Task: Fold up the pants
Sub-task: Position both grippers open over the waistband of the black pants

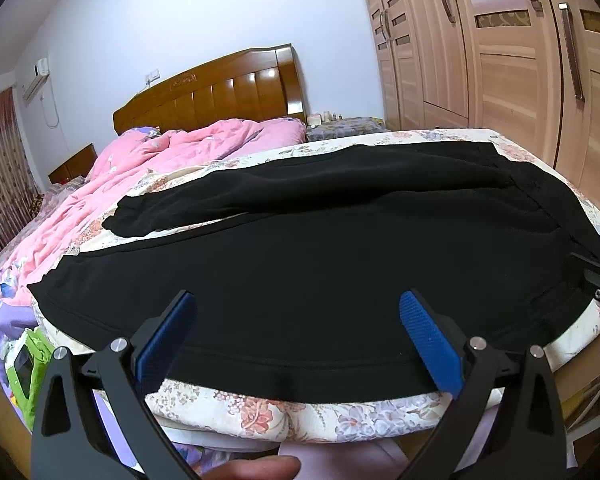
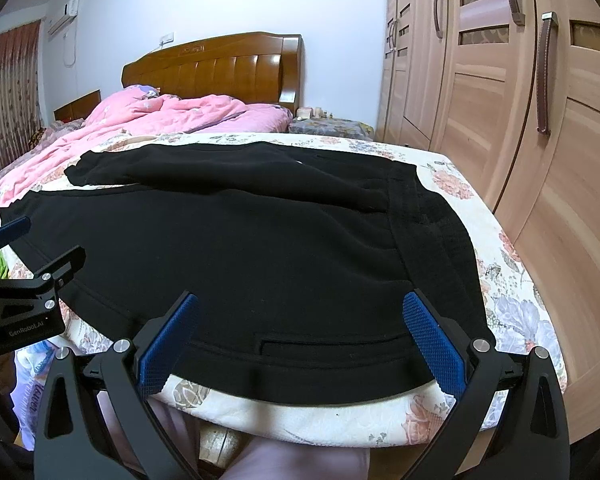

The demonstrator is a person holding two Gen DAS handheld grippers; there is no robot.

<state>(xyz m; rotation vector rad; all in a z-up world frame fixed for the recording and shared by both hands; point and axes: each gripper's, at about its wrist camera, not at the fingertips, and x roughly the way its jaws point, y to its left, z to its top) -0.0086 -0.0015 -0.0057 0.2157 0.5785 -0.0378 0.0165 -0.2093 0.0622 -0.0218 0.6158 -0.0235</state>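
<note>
The black pants (image 1: 320, 248) are lying spread across the near end of the bed, on the floral bedspread (image 1: 260, 412), with 1 leg stretching along the near edge and the other angling away toward the pink quilt (image 1: 172, 148). The left gripper (image 1: 296, 344) is hovering at the near hem, its 2 blue-padded fingers (image 1: 428, 340) standing wide apart with nothing between them. The right gripper (image 2: 300, 344) is hovering likewise near the waistband end, its fingers (image 2: 432, 340) also spread wide and gripping nothing. A wooden headboard (image 2: 220, 68) is standing beyond the quilt, and a wardrobe (image 2: 500, 120) is lining the right side.
</note>
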